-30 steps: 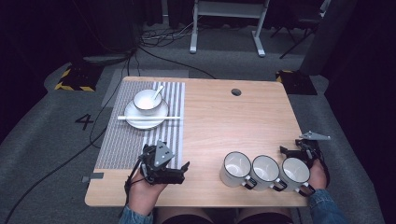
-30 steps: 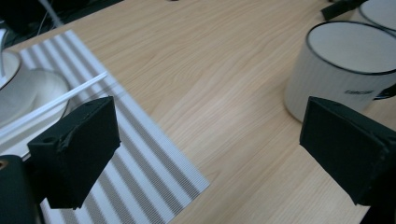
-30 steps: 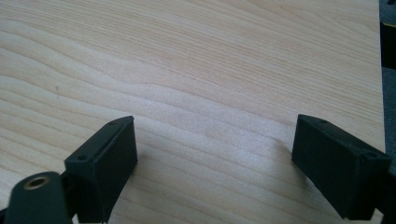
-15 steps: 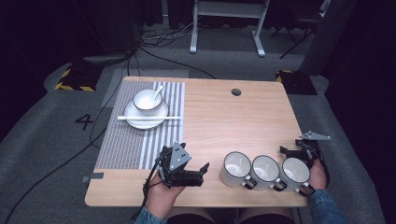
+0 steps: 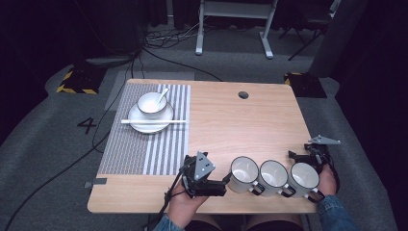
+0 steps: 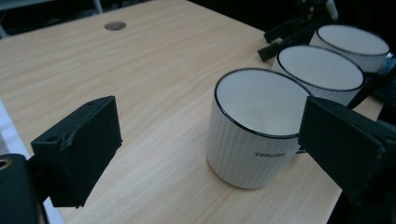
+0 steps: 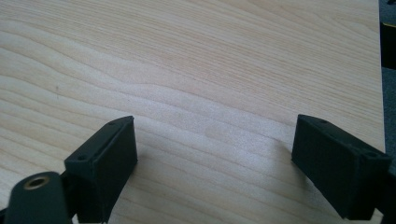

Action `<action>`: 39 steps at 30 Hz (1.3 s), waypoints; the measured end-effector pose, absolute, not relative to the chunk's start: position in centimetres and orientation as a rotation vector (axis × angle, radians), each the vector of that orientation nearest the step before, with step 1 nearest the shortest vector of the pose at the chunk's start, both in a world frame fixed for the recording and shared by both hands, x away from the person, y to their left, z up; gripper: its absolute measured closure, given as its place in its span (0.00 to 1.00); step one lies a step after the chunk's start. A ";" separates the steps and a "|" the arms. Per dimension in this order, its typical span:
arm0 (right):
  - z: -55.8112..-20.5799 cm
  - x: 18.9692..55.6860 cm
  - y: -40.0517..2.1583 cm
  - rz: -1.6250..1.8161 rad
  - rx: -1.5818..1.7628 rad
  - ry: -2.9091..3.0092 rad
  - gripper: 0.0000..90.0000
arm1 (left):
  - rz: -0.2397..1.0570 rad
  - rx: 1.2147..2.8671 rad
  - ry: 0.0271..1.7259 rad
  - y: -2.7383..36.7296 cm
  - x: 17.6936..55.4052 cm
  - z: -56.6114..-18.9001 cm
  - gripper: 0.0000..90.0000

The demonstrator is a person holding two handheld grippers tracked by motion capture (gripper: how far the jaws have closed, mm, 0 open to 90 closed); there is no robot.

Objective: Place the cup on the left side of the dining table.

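Three white ribbed mugs stand in a row near the table's front right: left mug (image 5: 244, 173), middle mug (image 5: 273, 175), right mug (image 5: 304, 177). My left gripper (image 5: 224, 182) points right at the left mug, close beside it. In the left gripper view the left mug (image 6: 254, 126) stands ahead of the wide-open left gripper (image 6: 210, 147), roughly between the lines of its two jaws and untouched. Behind it are the middle mug (image 6: 320, 72) and right mug (image 6: 352, 42). My right gripper (image 5: 300, 153) rests just behind the right mug. The right gripper (image 7: 215, 158) is open over bare wood.
A striped grey placemat (image 5: 144, 144) covers the table's left side. On it a white plate (image 5: 151, 122) carries a bowl (image 5: 151, 103) with a spoon, and chopsticks (image 5: 154, 121) lie across the plate. A round cable hole (image 5: 243, 95) lies at the back.
My left gripper has moved right along the front edge, from the placemat's corner to just beside the left mug. The right gripper and the mugs have stayed put.
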State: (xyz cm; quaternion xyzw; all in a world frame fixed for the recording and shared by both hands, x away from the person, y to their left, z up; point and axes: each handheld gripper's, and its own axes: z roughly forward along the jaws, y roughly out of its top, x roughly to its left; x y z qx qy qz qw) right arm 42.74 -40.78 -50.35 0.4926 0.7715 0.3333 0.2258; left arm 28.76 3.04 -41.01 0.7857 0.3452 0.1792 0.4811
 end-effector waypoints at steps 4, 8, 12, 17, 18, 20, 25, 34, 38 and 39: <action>-50.3 42.7 -40.8 0.920 1.359 2.127 0.16 | 0.410 1.939 0.814 1.9 28.7 -41.8 0.07; -50.3 42.7 -40.8 0.920 1.359 2.127 0.16 | 0.395 1.936 0.798 1.0 28.7 -42.5 0.07; -50.4 42.7 -40.7 0.920 1.361 2.125 0.16 | 0.372 1.950 0.787 0.1 29.0 -43.9 0.07; -50.3 42.7 -40.8 0.920 1.358 2.128 0.16 | 0.333 1.976 0.764 -0.8 29.2 -45.2 0.06; -50.3 42.7 -40.8 0.919 1.358 2.127 0.16 | 0.327 1.999 0.748 -1.1 29.3 -45.6 0.06; -50.4 42.8 -40.8 0.921 1.355 2.127 0.16 | 0.309 2.034 0.743 -1.8 29.5 -46.4 0.04; -50.3 42.7 -40.8 0.919 1.358 2.128 0.16 | 0.305 2.040 0.758 -2.6 30.2 -47.7 0.03; -50.4 42.7 -40.7 0.920 1.358 2.124 0.15 | 0.307 2.023 0.769 -4.5 31.3 -49.5 0.02; -50.4 42.8 -40.7 0.921 1.352 2.124 0.15 | 0.306 2.015 0.752 -4.9 31.9 -49.7 0.02; -50.4 42.7 -40.7 0.919 1.356 2.123 0.15 | 0.307 2.013 0.750 -5.0 32.0 -49.7 0.02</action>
